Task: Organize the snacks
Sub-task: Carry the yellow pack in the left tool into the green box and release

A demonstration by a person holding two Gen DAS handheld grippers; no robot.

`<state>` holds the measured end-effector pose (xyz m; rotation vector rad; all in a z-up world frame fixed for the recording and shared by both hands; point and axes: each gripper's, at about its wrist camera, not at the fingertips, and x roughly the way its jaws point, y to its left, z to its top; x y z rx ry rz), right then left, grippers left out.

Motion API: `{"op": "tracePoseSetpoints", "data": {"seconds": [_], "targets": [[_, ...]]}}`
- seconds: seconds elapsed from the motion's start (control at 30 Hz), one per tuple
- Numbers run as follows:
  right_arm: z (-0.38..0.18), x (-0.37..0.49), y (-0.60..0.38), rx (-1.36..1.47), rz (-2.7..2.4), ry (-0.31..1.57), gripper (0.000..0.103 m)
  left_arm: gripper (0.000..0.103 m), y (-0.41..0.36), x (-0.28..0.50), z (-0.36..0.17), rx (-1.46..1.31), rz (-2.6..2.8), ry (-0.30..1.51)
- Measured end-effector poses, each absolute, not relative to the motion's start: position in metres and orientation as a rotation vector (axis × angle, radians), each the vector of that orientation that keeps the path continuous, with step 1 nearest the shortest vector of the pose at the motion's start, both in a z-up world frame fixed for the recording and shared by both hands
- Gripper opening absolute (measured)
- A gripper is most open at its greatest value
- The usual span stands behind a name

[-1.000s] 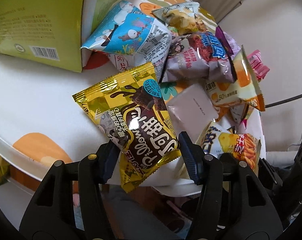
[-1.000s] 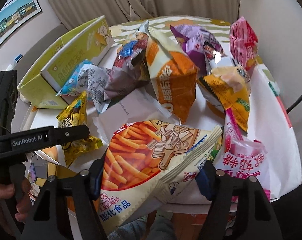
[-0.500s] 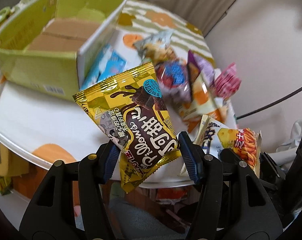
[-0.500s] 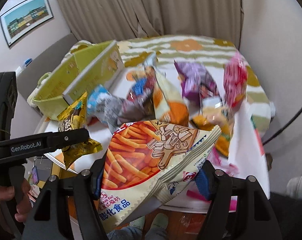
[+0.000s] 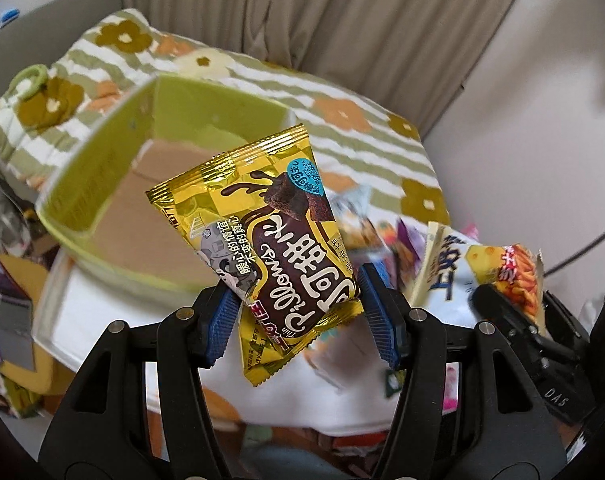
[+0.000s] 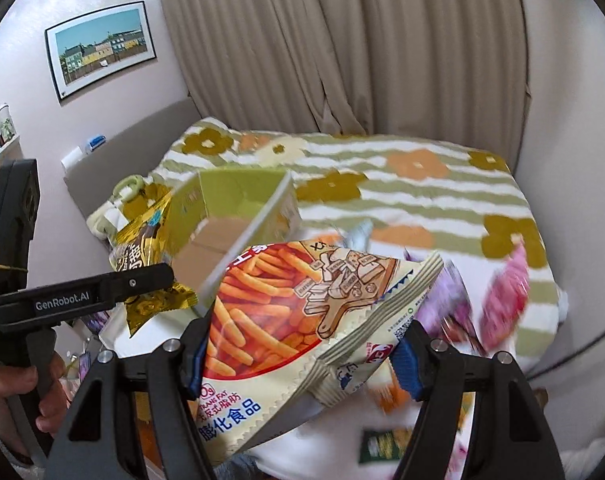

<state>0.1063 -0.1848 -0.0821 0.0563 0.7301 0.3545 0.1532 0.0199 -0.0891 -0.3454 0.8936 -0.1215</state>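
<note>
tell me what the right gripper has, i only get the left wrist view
Observer: The right gripper is shut on a stick snack bag, with both blue pads pressing its sides.
Operator: is the bag off the table
Observer: Yes, it is held in the air, and its top edge overlaps the green box in that view.
Operator: box open on that side
Observer: Yes. A grey flap stands upright there, just above the bag.

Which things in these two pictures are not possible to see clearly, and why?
- Left wrist view: snack packets on the table behind the gold chocolate packet are smeared by motion blur.
- Right wrist view: the green cardboard box floor is partly hidden by the orange stick-snack bag.
- Right wrist view: the pink packet print is blurred.
</note>
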Motion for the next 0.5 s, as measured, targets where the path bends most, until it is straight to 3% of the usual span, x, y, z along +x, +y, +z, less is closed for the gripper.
{"op": "tracePoseSetpoints", "data": {"seconds": [0.5], "targets": [[-0.083,0.244,-0.055,0.06,0.315,0.771,0.067,0.055,0.16,0.308,-0.112,-0.246,-0.129,0.97]]}}
